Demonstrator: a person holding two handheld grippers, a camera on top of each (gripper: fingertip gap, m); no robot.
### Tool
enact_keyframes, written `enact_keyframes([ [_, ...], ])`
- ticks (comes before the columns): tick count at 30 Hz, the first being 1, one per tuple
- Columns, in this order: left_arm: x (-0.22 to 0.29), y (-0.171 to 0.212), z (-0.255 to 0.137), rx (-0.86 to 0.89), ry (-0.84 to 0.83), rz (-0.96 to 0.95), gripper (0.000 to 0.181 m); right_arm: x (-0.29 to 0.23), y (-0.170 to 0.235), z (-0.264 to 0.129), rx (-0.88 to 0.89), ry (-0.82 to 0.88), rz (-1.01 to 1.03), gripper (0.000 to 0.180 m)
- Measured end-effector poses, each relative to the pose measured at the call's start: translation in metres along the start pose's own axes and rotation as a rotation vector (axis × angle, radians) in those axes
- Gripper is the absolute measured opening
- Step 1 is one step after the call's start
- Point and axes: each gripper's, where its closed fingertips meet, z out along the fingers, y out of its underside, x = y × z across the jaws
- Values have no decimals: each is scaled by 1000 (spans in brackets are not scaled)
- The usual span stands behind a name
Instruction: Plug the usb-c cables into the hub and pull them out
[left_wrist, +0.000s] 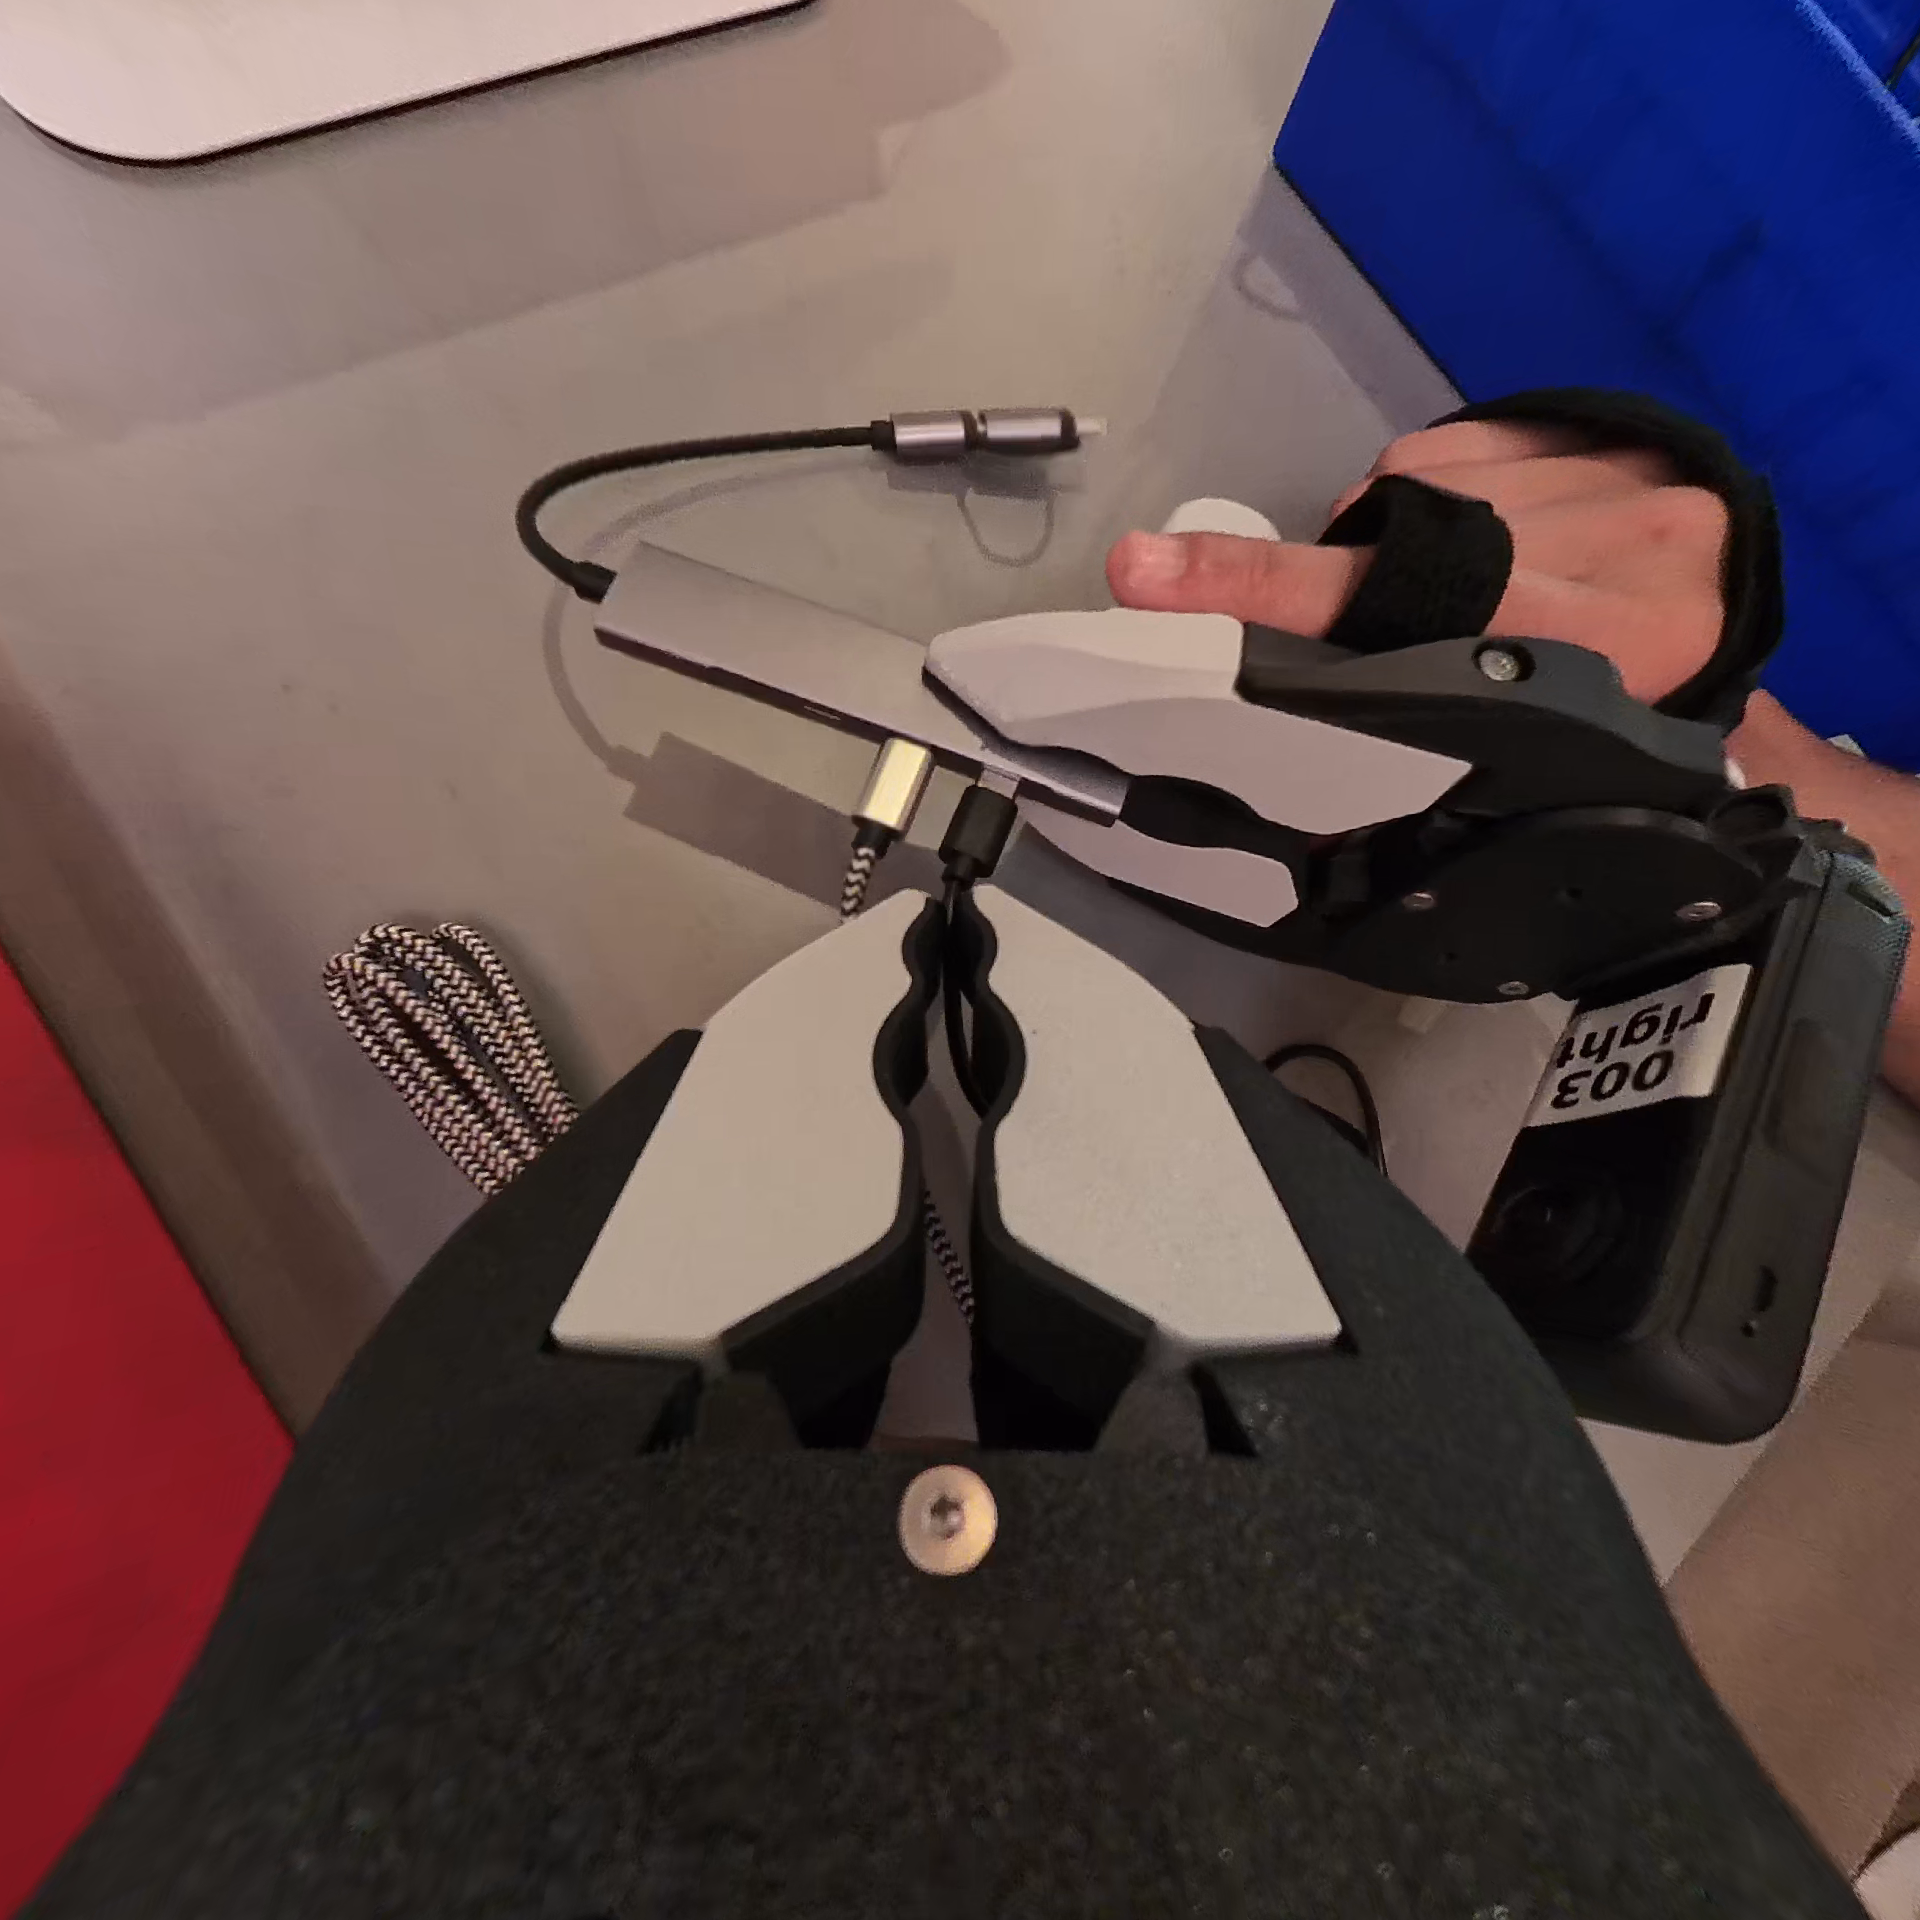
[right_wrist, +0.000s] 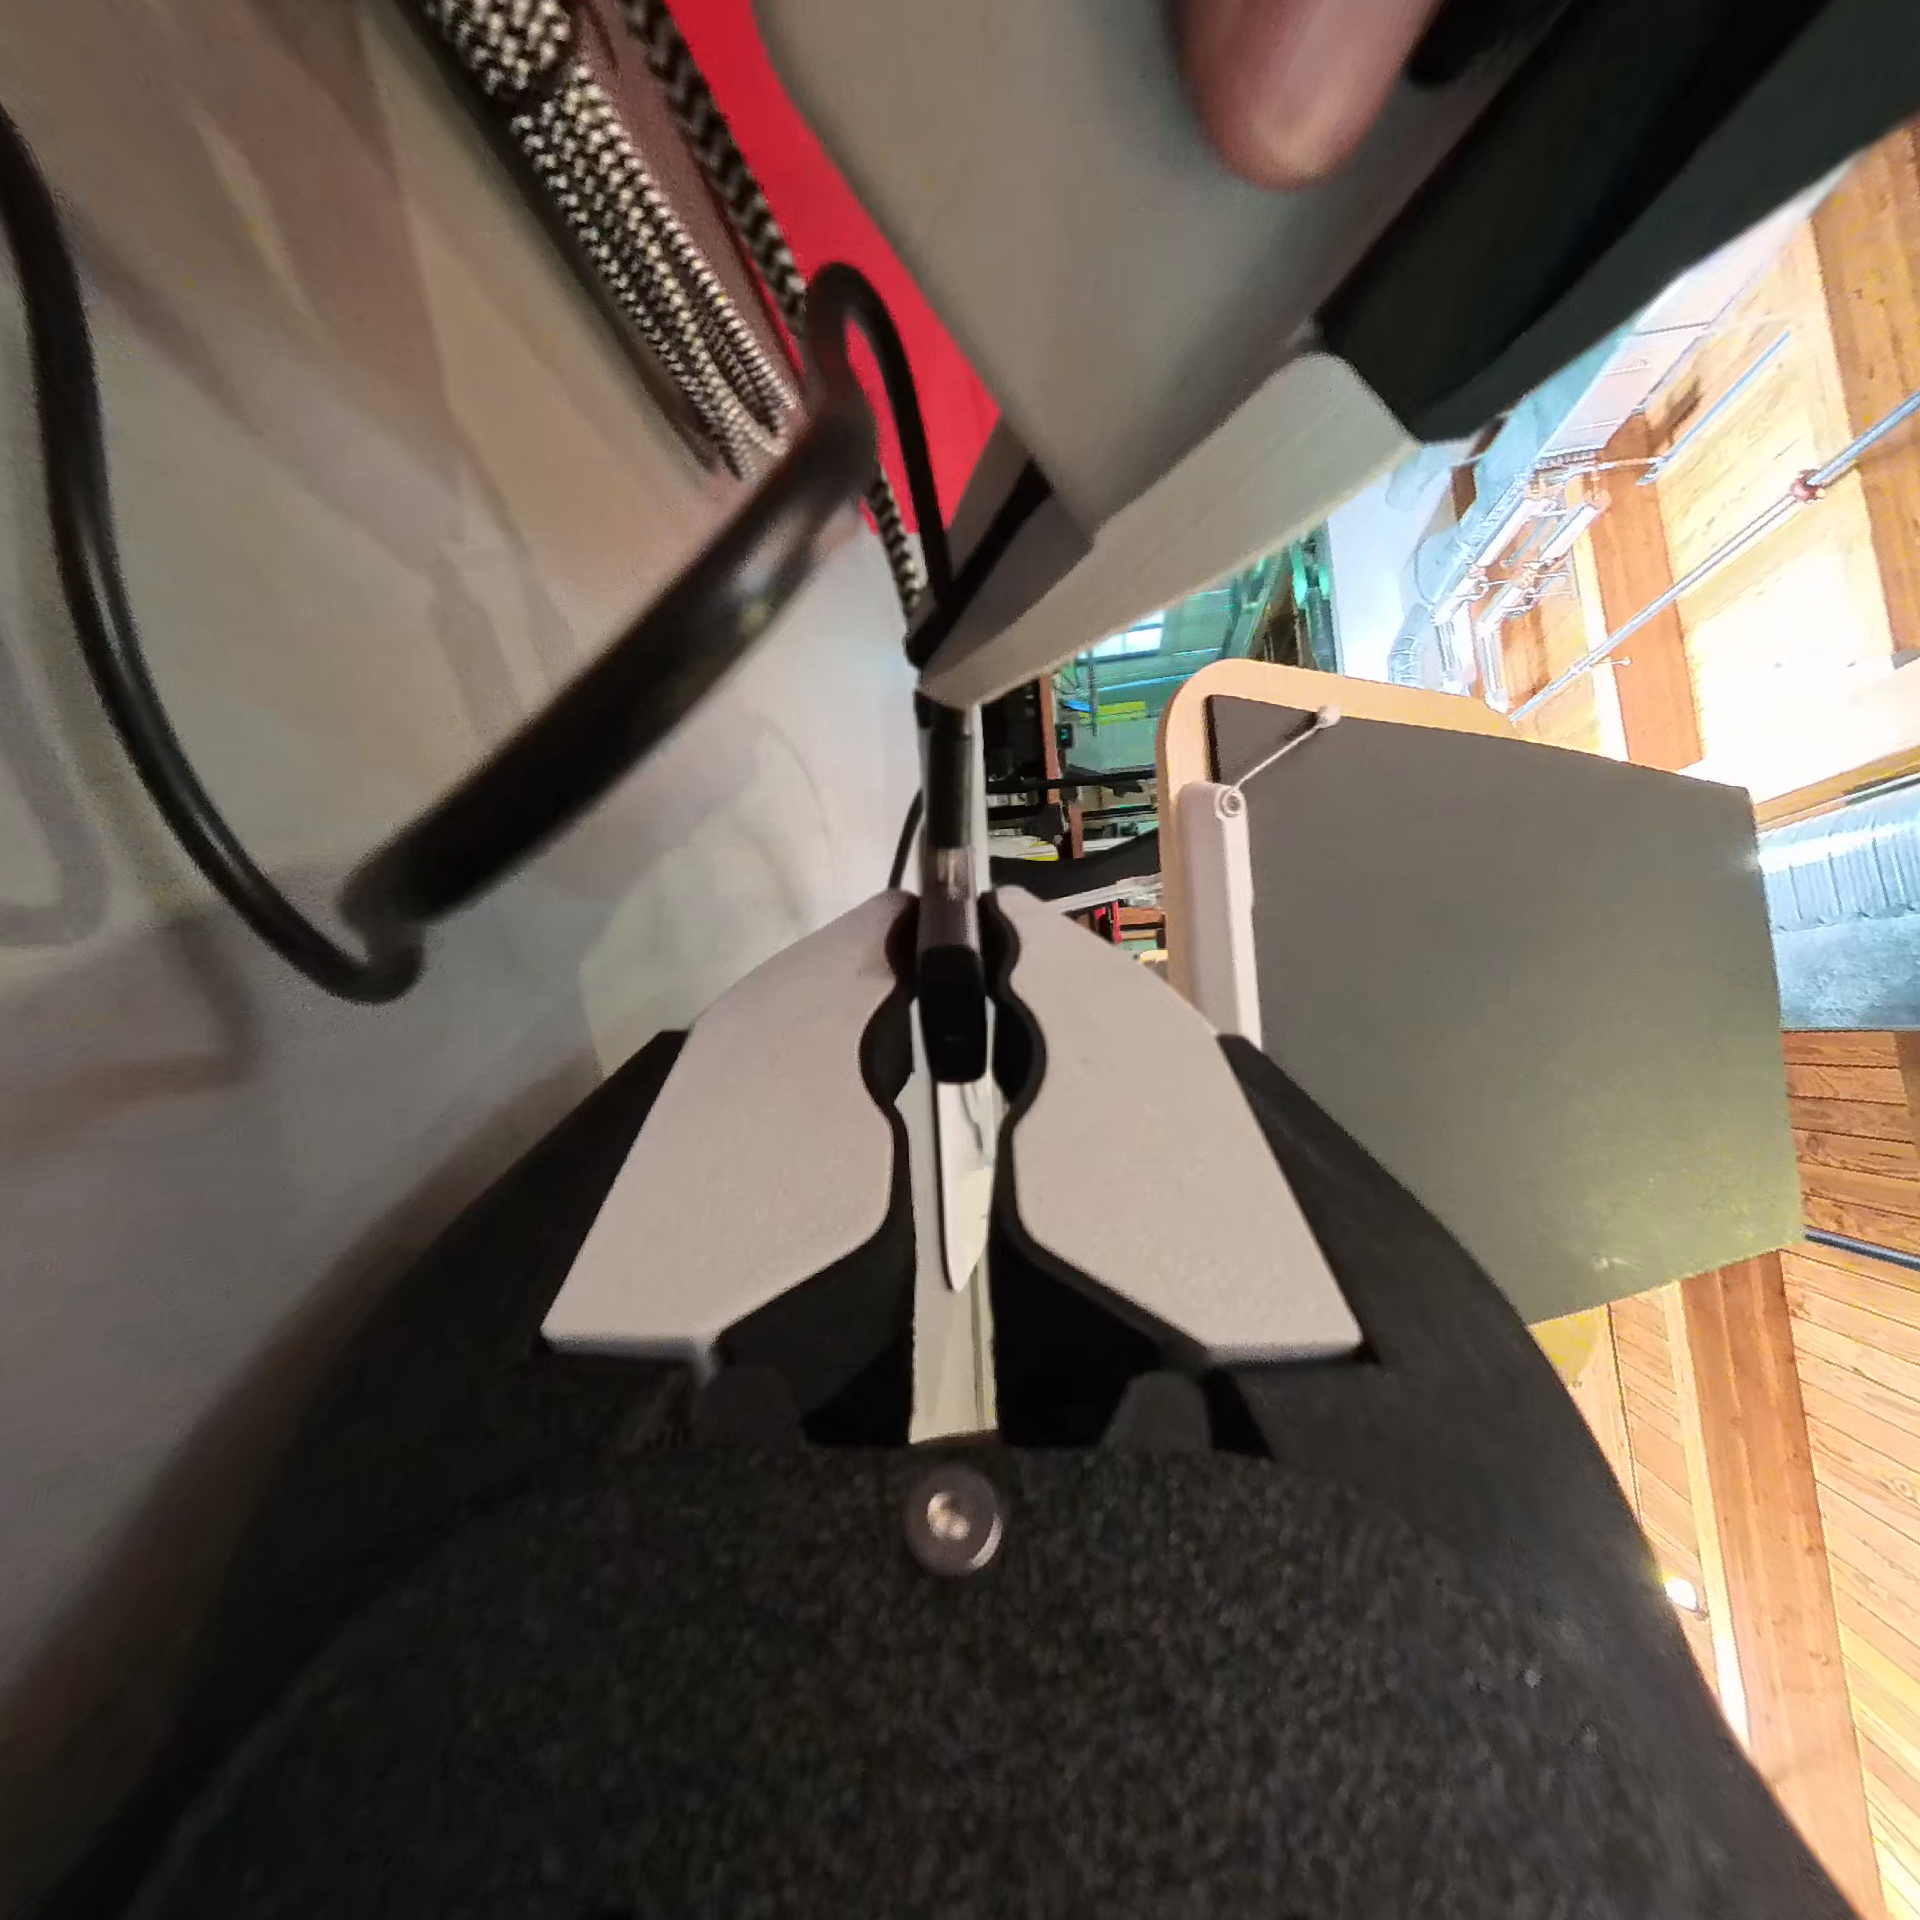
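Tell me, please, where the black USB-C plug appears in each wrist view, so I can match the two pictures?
Left wrist view: the black USB-C plug sits just above centre, in the hub, right of the silver plug.
Right wrist view: it appears at centre, edge-on beyond the right tool; blurred.
Shared landmark: the braided cable, lower left there, upper left here.

A workshop or lab bench: a pale grey tabletop (left_wrist: 343, 343) carries the rounded base of a white monitor stand (left_wrist: 312, 62), with a blue bin (left_wrist: 1621, 208) at its far right and a red surface (left_wrist: 94, 1299) along its left edge. Beyond the bench, exposed timber ceiling boards (right_wrist: 1745, 540) hung with metal pipes (right_wrist: 1652, 623) and a ribbed duct (right_wrist: 1839, 873) suggest an industrial hall.
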Motion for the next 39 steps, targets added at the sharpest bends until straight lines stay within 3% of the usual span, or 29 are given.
enact_keyframes([
  [17, 14, -6, 1, 74, 26, 202, 1, 7, 0, -8, 52, 45, 109, 8],
  [23, 13, -10, -6, 132, 53, 133, 2, 6, -1, -5, 69, 35, 133, 9],
  [25, 19, -6, -32, 200, 72, 100, 19, 6, 3, -5, 48, 35, 128, 9],
  [27, 21, 11, -64, 279, 62, 59, 25, 7, 6, -6, 39, 42, 138, 9],
  [30, 35, 69, -97, 349, 79, -17, 25, 10, 9, -5, 29, 47, 161, 9],
  [33, 43, 129, -106, 289, 47, -67, 19, 26, 16, -6, 15, 75, 271, 9],
  [36, 50, 140, -116, 284, 57, -20, 18, 62, 33, -3, -62, 52, 426, 9],
  [39, 45, 137, -120, 285, 13, 38, 18, 137, 40, -15, -75, 112, 580, 9],
])
